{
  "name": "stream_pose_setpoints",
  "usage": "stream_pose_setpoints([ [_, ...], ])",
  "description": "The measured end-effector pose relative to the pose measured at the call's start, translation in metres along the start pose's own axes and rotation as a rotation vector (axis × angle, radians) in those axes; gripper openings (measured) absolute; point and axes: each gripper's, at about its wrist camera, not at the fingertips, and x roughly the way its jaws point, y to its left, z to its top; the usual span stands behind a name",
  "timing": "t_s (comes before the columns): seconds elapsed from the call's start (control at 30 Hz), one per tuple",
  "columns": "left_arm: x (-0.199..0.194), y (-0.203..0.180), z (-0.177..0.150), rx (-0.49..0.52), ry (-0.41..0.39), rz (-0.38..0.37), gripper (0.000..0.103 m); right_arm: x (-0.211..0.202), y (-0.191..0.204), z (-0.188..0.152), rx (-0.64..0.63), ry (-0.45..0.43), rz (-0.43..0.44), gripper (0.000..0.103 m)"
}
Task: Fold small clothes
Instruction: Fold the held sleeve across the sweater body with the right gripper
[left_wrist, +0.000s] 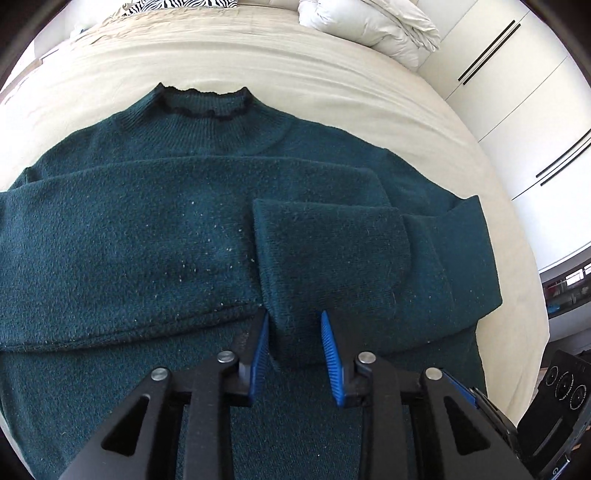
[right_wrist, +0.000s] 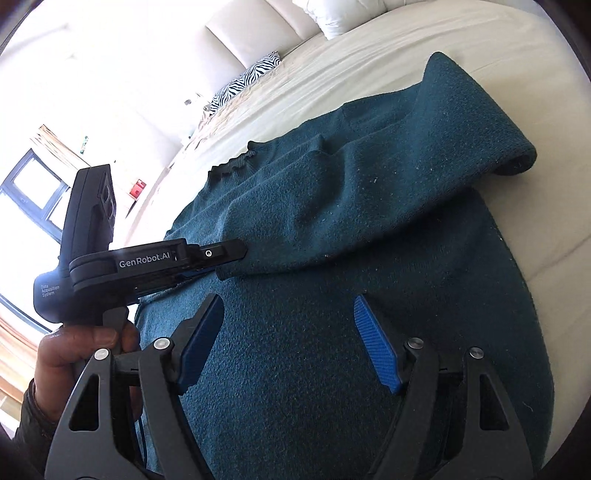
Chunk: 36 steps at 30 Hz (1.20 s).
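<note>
A dark teal knit sweater (left_wrist: 155, 236) lies flat on a cream bed, collar at the far side, one sleeve folded across the chest. It also shows in the right wrist view (right_wrist: 351, 206). My left gripper (left_wrist: 293, 317) straddles the end of the other sleeve (left_wrist: 328, 251), its blue pads (left_wrist: 261, 343) a sleeve's width apart; whether they press the cloth I cannot tell. In the right wrist view the left gripper (right_wrist: 221, 260) lies flat at the sleeve end. My right gripper (right_wrist: 288, 306) is open and empty, hovering over the sweater's lower body.
The cream bed sheet (left_wrist: 295, 74) surrounds the sweater. A white duvet (left_wrist: 373, 22) is bunched at the far right, a zebra-print pillow (right_wrist: 247, 83) at the head. White wardrobe doors (left_wrist: 517, 85) stand to the right.
</note>
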Motion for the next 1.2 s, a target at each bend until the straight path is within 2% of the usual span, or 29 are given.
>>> stream_pose_setpoints([
  [0.1, 0.004, 0.002, 0.003, -0.02, 0.002, -0.02, 0.031, 0.001, 0.001, 0.001, 0.001, -0.002, 0.001, 0.072],
  [0.13, 0.005, 0.003, 0.004, -0.012, 0.002, -0.017, 0.026, 0.001, 0.0, 0.001, 0.001, -0.002, 0.001, 0.072],
  [0.17, 0.005, 0.004, 0.005, -0.002, 0.002, -0.02, 0.013, -0.001, 0.0, 0.001, 0.001, -0.001, 0.002, 0.072],
  [0.23, 0.003, 0.002, 0.008, 0.016, -0.005, -0.026, 0.009, 0.001, 0.0, 0.003, 0.008, -0.002, 0.003, 0.071],
  [0.37, -0.025, -0.007, 0.004, 0.048, -0.058, -0.049, 0.008, -0.003, -0.001, 0.006, 0.021, -0.017, 0.003, 0.071],
  [0.53, -0.079, -0.01, 0.017, 0.081, -0.176, -0.094, 0.008, -0.014, -0.01, 0.011, 0.07, -0.044, 0.001, 0.071],
  [0.67, -0.116, 0.01, 0.032, 0.07, -0.268, -0.07, 0.008, -0.023, -0.028, 0.015, 0.156, -0.079, 0.021, 0.071],
  [0.73, -0.123, 0.034, 0.038, 0.052, -0.28, -0.059, 0.008, -0.026, -0.037, 0.016, 0.188, -0.09, 0.024, 0.071],
  [0.9, -0.118, 0.101, 0.036, -0.012, -0.274, 0.023, 0.008, -0.025, -0.053, 0.017, 0.265, -0.102, 0.048, 0.071],
  [1.0, -0.099, 0.136, 0.029, -0.069, -0.244, 0.009, 0.008, -0.024, -0.054, 0.019, 0.277, -0.108, 0.045, 0.071],
  [1.2, -0.066, 0.153, 0.014, -0.085, -0.203, 0.035, 0.008, -0.016, -0.049, 0.027, 0.304, -0.105, 0.061, 0.071],
])
